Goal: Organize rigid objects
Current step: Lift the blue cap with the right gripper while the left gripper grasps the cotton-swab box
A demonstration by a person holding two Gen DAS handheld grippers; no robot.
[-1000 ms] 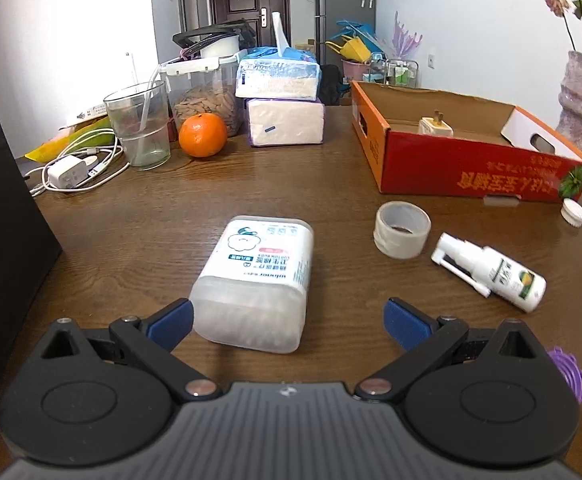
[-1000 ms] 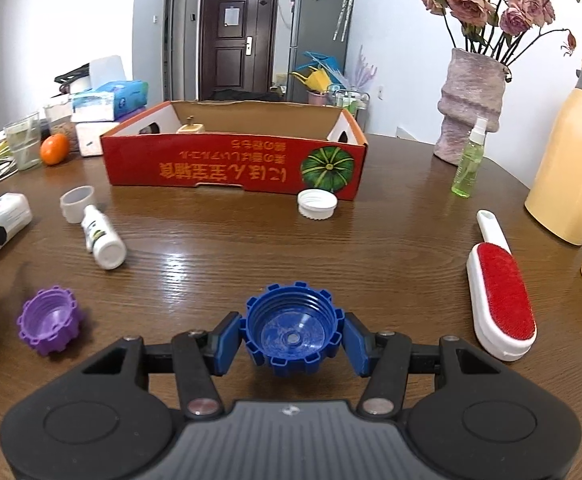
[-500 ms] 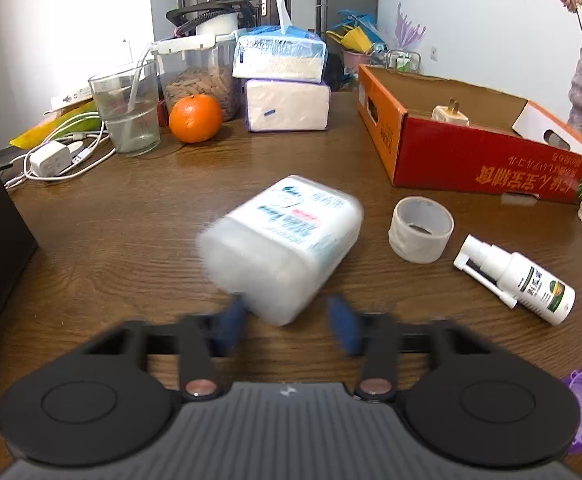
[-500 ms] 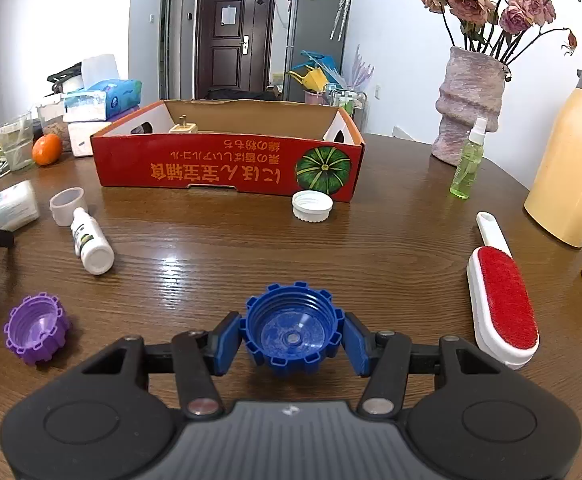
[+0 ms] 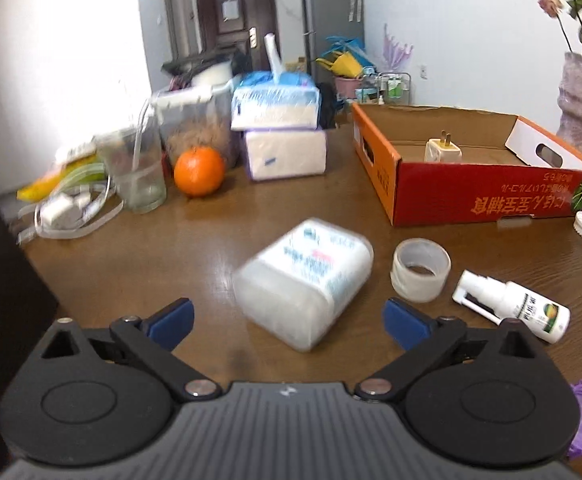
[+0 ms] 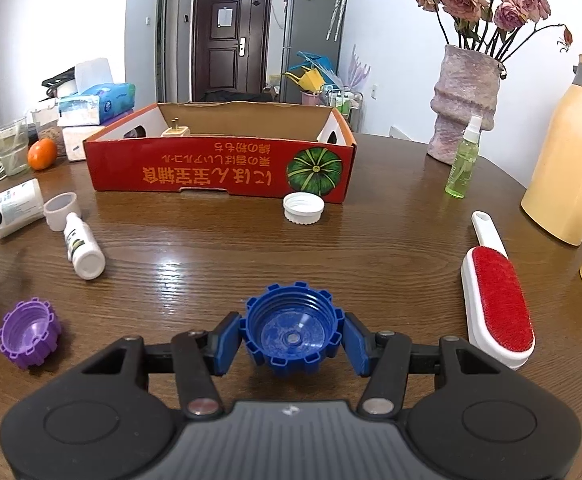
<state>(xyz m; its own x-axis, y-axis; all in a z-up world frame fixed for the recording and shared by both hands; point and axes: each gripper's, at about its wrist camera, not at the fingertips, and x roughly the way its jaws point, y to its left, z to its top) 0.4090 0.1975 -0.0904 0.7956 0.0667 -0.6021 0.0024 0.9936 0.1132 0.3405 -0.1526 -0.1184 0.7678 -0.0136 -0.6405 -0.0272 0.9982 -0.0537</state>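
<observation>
Since half a second earlier, the left gripper had reopened wide, its jaws just opening, and the cotton-swab box lay skewed, untouched, on the glossy wooden table. The right gripper clasped the blue cap before the red cardboard box in a white-walled room.

You have three loose caps: one blue, one purple, one white; two spray bottles; two tissue packs.

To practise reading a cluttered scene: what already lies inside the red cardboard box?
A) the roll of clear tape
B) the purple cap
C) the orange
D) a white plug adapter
D: a white plug adapter sits alone on the floor of the red cardboard box.
</observation>
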